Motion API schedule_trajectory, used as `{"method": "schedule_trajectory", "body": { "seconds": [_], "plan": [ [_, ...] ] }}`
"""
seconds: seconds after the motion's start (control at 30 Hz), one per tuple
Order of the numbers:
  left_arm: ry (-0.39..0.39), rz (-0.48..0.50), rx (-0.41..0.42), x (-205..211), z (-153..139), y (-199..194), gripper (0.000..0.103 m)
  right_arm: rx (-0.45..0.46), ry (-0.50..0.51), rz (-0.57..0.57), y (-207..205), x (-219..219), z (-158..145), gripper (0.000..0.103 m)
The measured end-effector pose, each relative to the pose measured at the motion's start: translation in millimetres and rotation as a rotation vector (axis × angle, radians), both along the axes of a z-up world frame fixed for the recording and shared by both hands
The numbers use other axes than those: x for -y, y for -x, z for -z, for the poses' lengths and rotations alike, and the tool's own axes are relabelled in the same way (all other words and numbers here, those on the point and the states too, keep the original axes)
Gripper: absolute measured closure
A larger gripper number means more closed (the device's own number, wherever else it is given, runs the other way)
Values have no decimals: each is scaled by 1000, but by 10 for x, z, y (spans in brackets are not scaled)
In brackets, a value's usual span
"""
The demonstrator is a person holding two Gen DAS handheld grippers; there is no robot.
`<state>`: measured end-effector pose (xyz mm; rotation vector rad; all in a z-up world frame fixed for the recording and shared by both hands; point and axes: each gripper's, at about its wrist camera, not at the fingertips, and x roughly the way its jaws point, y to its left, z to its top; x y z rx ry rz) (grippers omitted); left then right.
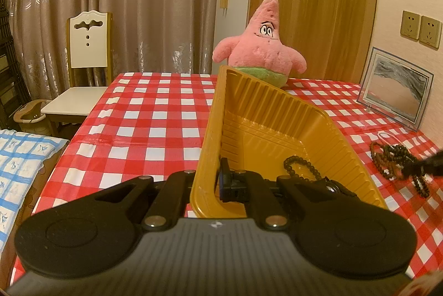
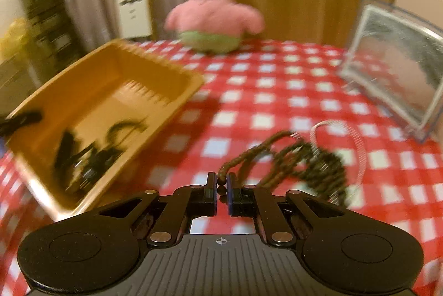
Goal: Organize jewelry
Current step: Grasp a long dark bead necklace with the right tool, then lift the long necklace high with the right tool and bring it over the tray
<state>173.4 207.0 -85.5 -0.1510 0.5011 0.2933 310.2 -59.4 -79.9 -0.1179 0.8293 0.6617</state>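
Left wrist view: left claw clamped on the near wall of a yellow plastic tray, tray tipped up off the red-checked bench. One dark bead bracelet lies inside the tray. A tangle of brown bead strands sits on the bench right of the tray, the right claw's dark tip at it, blurred. Pink starfish plush stands behind the tray.

Right wrist view, blurred: right claw pinched together on a brown bead strand leading to the tangle. A pale ring-shaped bracelet lies beside the beads. Clear picture frame stands at far right.
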Motion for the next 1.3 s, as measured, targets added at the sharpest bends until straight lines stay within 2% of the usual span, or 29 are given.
{"method": "schedule_trajectory", "body": {
  "seconds": [0.2,0.33,0.7,1.1,1.3],
  "plan": [
    [1,-2,-3,2,15,31,98,-86,-24,-71,359,41,39,96],
    [0,0,-3,2,12,31,99,-103,-60,-47,435,140,-83,96],
    [-2,1,-3,22,-2,35,99,-43,-119,51,227,311,-563,96],
    [-7,4,0,38,-22,35,99,-4,-144,57,7,313,-804,96],
    [-6,3,1,40,-23,37,99,30,-197,66,-117,332,-1064,96]
  ]
}}
